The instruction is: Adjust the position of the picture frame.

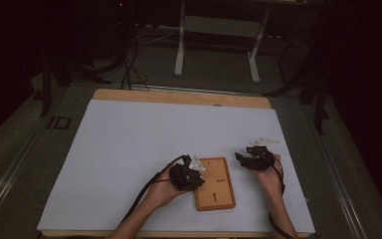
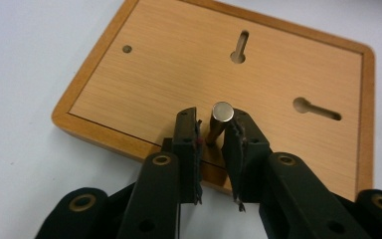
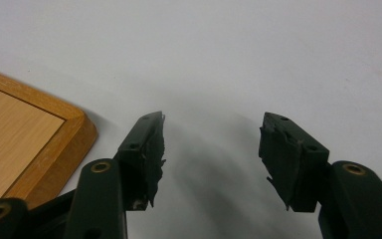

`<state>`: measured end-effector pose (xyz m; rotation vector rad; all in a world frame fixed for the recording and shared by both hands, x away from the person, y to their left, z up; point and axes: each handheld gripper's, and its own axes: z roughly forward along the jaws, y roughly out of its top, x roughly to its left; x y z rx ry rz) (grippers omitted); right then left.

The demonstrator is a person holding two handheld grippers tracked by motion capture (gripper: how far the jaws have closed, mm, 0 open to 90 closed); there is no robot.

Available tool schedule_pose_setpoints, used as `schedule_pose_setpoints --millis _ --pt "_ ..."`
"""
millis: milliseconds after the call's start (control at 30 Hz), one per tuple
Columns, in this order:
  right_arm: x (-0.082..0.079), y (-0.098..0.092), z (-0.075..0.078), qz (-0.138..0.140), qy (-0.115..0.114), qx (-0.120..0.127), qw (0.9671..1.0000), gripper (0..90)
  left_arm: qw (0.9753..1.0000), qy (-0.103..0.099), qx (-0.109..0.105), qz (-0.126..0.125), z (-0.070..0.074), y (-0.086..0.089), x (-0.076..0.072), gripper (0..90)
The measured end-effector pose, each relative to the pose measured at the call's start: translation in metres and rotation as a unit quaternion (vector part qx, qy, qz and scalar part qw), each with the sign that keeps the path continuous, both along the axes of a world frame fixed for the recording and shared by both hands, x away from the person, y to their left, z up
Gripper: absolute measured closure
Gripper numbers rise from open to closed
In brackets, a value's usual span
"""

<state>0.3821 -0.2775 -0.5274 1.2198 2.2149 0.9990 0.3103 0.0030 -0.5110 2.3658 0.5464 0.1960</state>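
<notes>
The worktop (image 1: 129, 149) is covered with a white sheet, and all places here are given from the wooden board (image 1: 215, 183), which lies flat on the near part of this sheet. In the high view the board is a small rectangle with a raised darker rim, and two dark marks are seen on its face. The left gripper view shows more: these marks are two keyhole-shaped slots (image 2: 317, 109), and there is also a small round hole (image 2: 127, 49) near one corner of the board.

The left hand-held gripper (image 1: 186, 177) is at the left edge of the board and reaches over the rim. The right hand-held gripper (image 1: 252, 159) is to the right of the board, near its far right corner, and apart from it. The right gripper view shows its jaws standing wide apart above the bare white sheet with nothing between them, and one corner of the board is at the left of that view.

The smallest thing is a short metal cylinder (image 2: 220, 123), which is too small to tell in the high view. In the left gripper view it stands tilted over the rim of the board, between the jaws of the left hand-held gripper. The jaws are closed on it, and its flat shiny end points up above the fingertips (image 2: 186, 130).
</notes>
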Motion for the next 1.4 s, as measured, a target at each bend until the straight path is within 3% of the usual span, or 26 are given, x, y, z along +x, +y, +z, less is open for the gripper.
schedule_pose_setpoints --millis 133,267,367,633,900,1400 --pt "0.0 0.0 0.0 0.0 0.0 0.0 1.0 42.3 1.0 -0.002 -0.006 0.0 -0.001 -0.003 0.0 83.1" --pt "0.0 0.0 -0.001 0.0 0.001 0.0 1.0 42.3 0.9999 -0.011 0.003 -0.002 0.0 -0.003 -0.001 84.5" --pt "0.0 0.0 -0.001 0.001 0.001 0.001 1.0 42.4 0.9999 -0.012 -0.006 -0.007 0.0 -0.001 0.0 84.8" --pt "0.001 0.0 -0.002 0.003 0.001 0.001 1.0 42.5 0.999 -0.038 -0.017 -0.02 0.013 -0.002 -0.002 85.2" --pt "0.001 0.0 -0.002 0.003 0.002 0.001 1.0 42.5 0.9981 -0.053 -0.025 -0.017 0.026 0.004 0.0 85.3" --pt "0.001 0.001 -0.003 0.005 0.003 0.0 1.0 42.5 0.9963 -0.071 -0.034 0.034 0.037 0.029 0.018 85.3"
